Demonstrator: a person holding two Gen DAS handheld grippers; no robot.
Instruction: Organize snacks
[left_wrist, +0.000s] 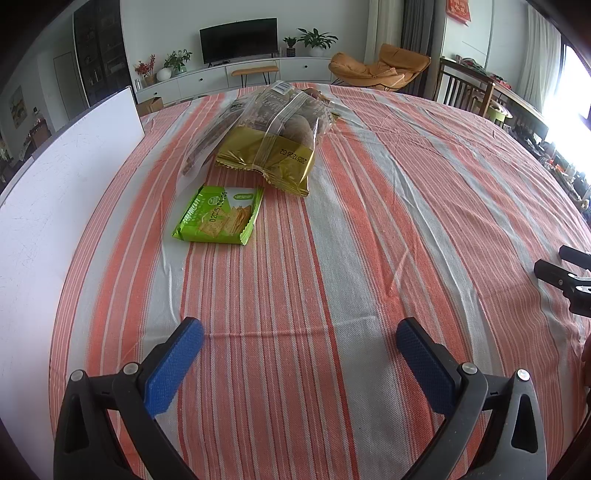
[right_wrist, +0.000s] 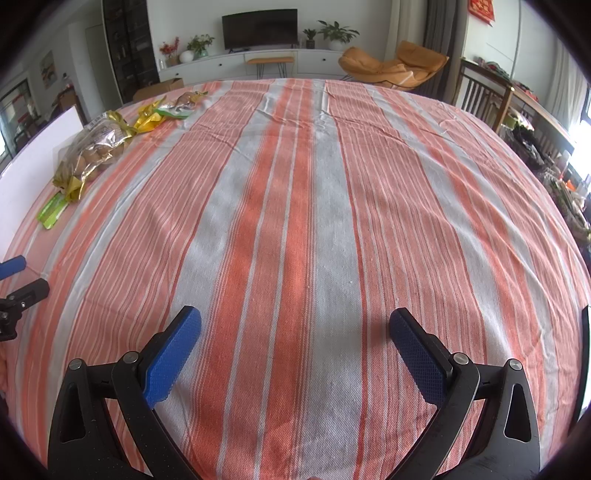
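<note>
Blue textured pads line both fingers of the left gripper (left_wrist: 299, 336), which sits at 6 o'clock in the left wrist view with its jaws spread wide and nothing between them — only the striped tablecloth (left_wrist: 332, 240) lies below. The right gripper (right_wrist: 295, 325) shows the same condition in the right wrist view: jaws fully apart, holding nothing, positioned over bare orange-and-grey striped cloth. Part of the right gripper's black frame enters the left wrist view at 3 o'clock; part of the left gripper appears in the right wrist view at 9 o'clock. Farther out from the left gripper, toward 11 o'clock, a green cracker packet (left_wrist: 219, 214) lies flat on the cloth. Just beyond it, at 12 o'clock, rests a larger gold-and-clear snack bag (left_wrist: 273, 136) with round brown items visible inside; its lower edge is just beside the green packet. In the right wrist view these two snacks sit at 10 o'clock, with more small wrapped snacks (right_wrist: 170, 109) — yellow and green — farther back toward 11 o'clock. A white board (left_wrist: 55, 177) borders the cloth at 9 o'clock. A television (left_wrist: 238, 38) stands against the far wall at 12 o'clock.
</note>
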